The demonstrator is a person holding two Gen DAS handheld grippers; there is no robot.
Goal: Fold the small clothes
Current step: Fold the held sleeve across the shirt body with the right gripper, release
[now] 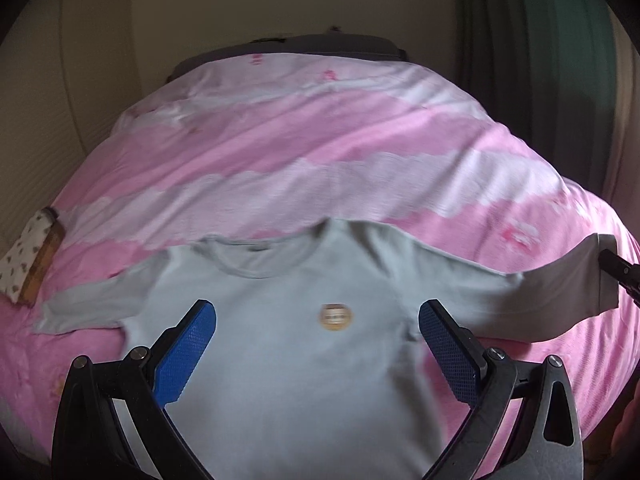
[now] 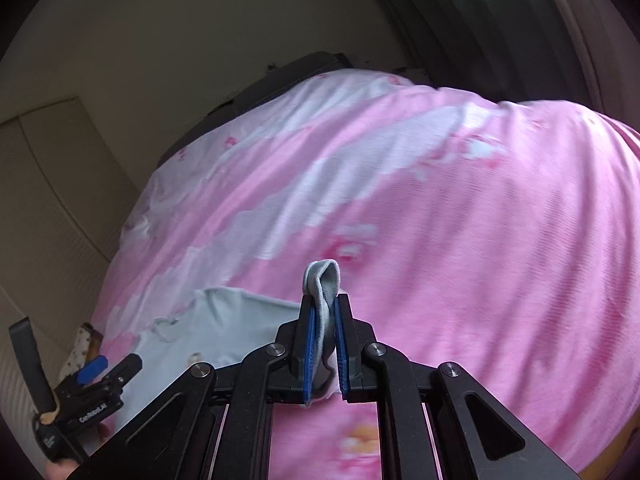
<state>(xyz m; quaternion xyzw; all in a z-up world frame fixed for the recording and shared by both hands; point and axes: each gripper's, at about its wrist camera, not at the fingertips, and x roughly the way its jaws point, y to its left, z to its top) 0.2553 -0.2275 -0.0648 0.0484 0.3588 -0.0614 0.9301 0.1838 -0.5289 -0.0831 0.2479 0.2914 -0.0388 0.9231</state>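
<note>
A small light grey long-sleeved shirt [image 1: 288, 344] with a round brown badge [image 1: 335, 318] on the chest lies face up on a pink bed cover [image 1: 320, 152]. My left gripper [image 1: 318, 322] is open, its blue pads [image 1: 188, 356] apart above the shirt's body. My right gripper [image 2: 325, 312] is shut on the cuff of the shirt's right sleeve [image 2: 322, 292] and holds it lifted off the bed. In the left wrist view that sleeve [image 1: 560, 296] stretches out to the right gripper's tip [image 1: 618, 268]. The left sleeve [image 1: 92, 304] lies flat.
A patterned cloth with a wooden strip [image 1: 32, 264] lies at the bed's left edge. A dark headboard [image 1: 320, 46] and a beige wall stand behind the bed, green curtains [image 1: 540, 60] to the right. The left gripper shows in the right wrist view [image 2: 92, 392].
</note>
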